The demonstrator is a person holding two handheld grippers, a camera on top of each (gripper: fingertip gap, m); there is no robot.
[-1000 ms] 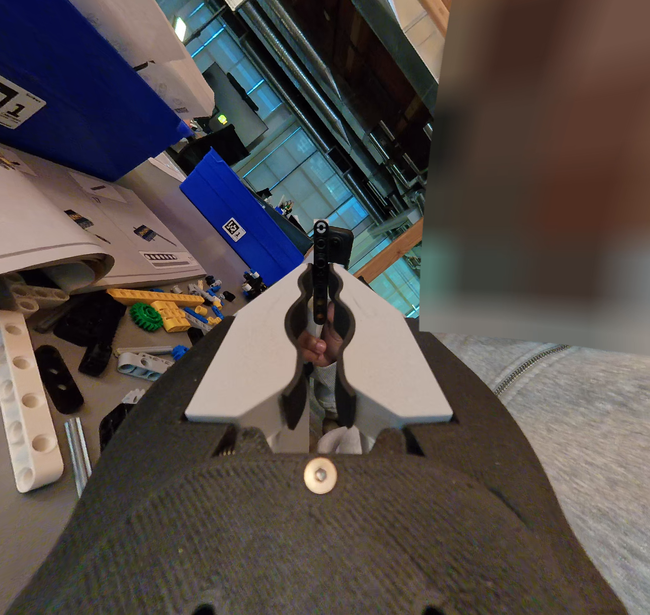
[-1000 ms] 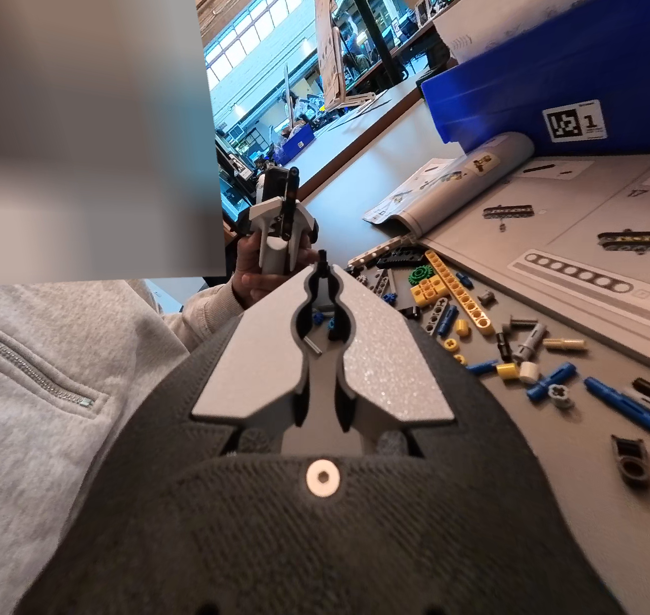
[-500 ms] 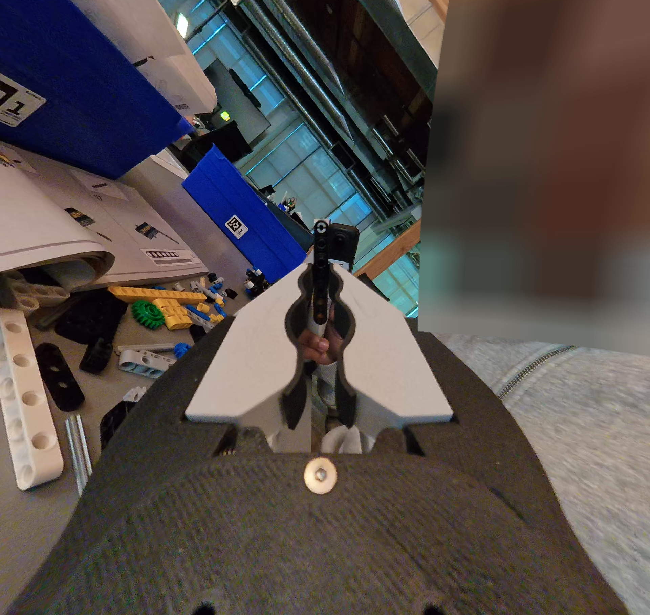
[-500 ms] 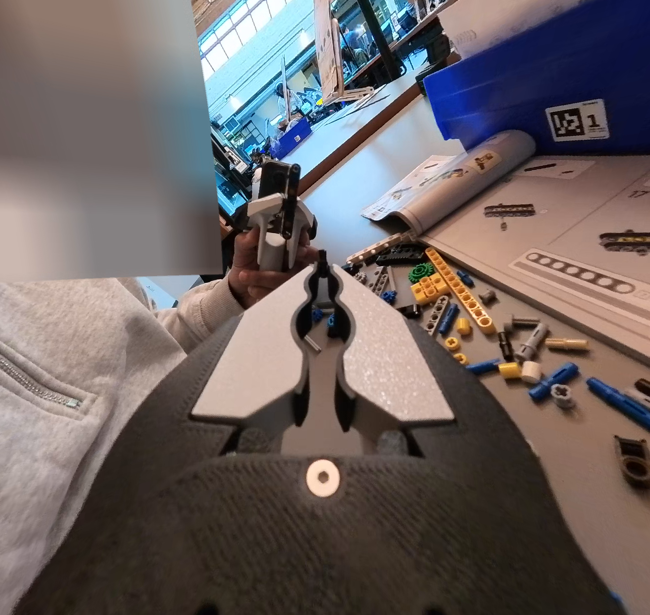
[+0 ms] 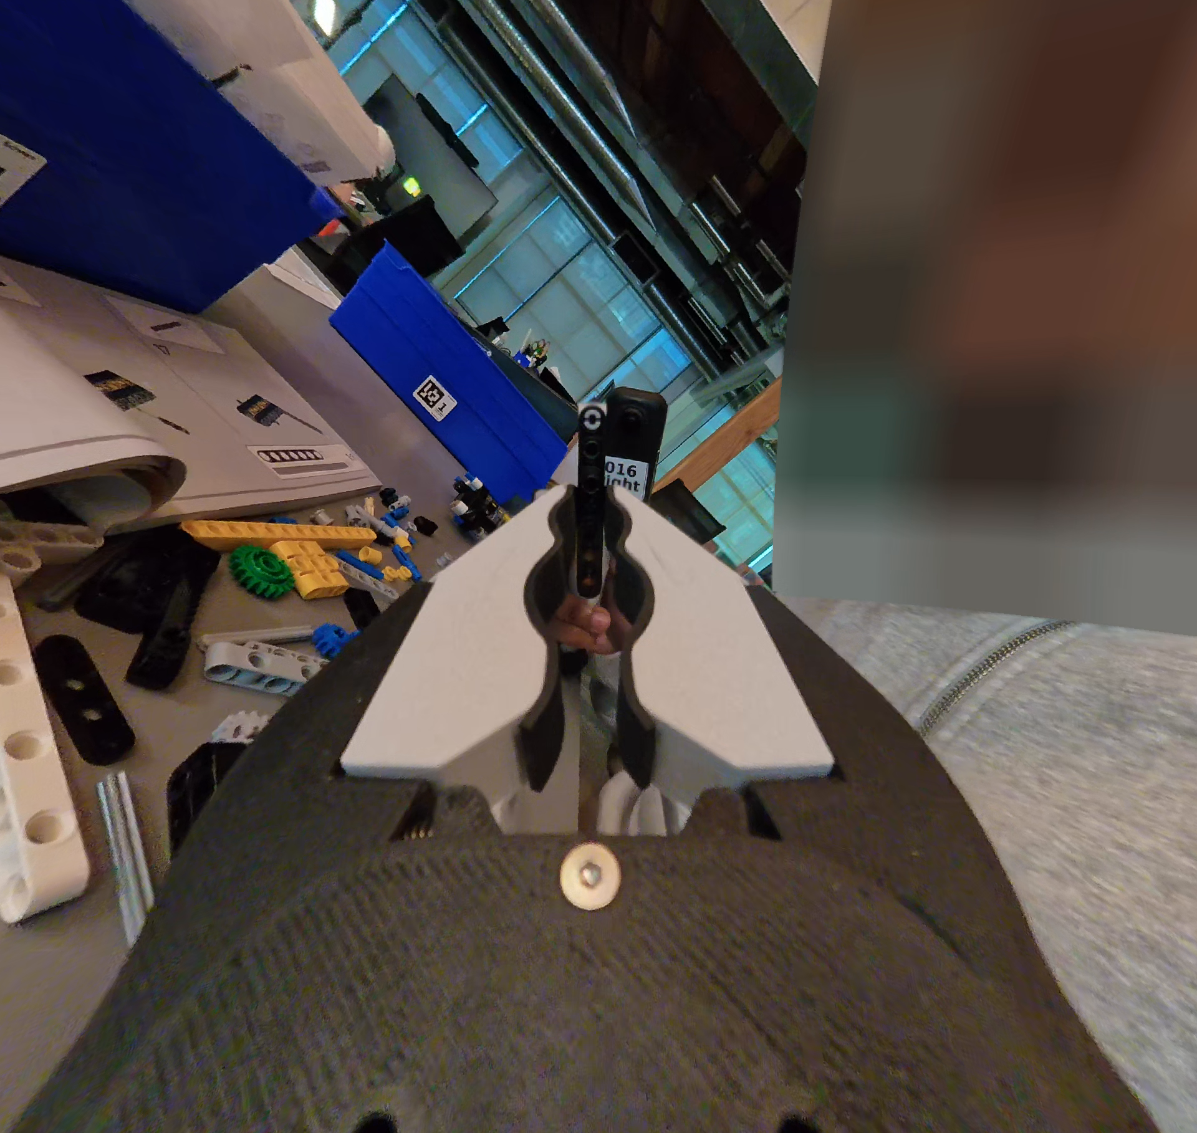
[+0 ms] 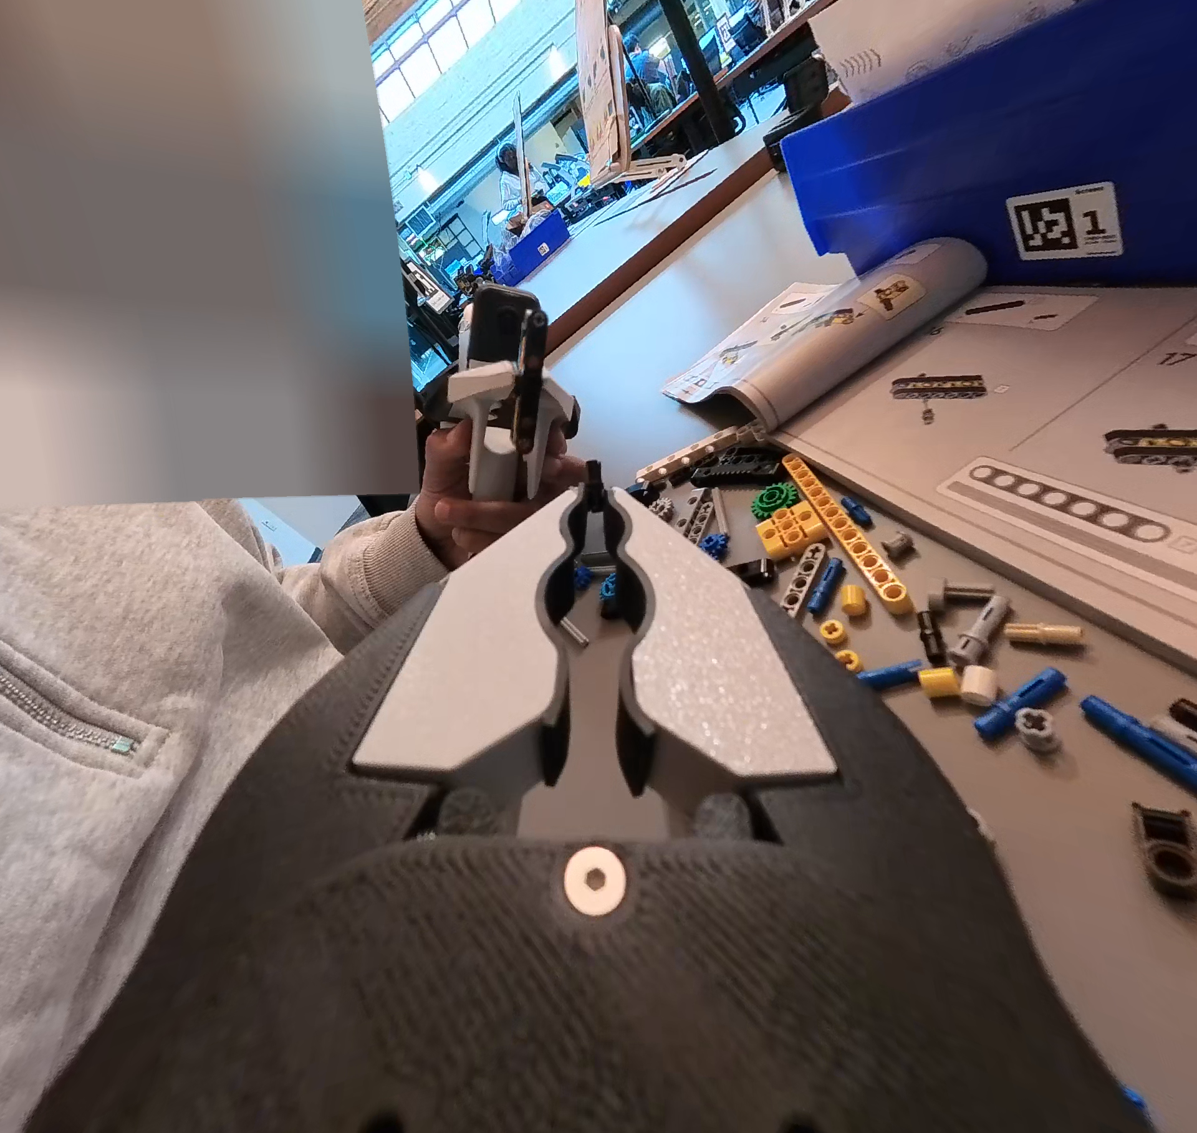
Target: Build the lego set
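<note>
green gear point(image 6: 775, 500), yellow beam point(image 6: 842, 535), possibly black pin point(image 6: 594, 492)

workshop hall | exposed ducts point(image 5: 550, 85) | long workbenches point(image 6: 648, 241)

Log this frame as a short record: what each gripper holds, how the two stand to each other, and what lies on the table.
left gripper: shut on black beam, beam upright
right gripper: shut on small black pin
relation: both raised off the table, facing each other, apart; pin not yet in beam
table: loose parts, among them yellow beam, green gear
instruction booklet: open, beside the parts
blue bin: behind booklet
</note>
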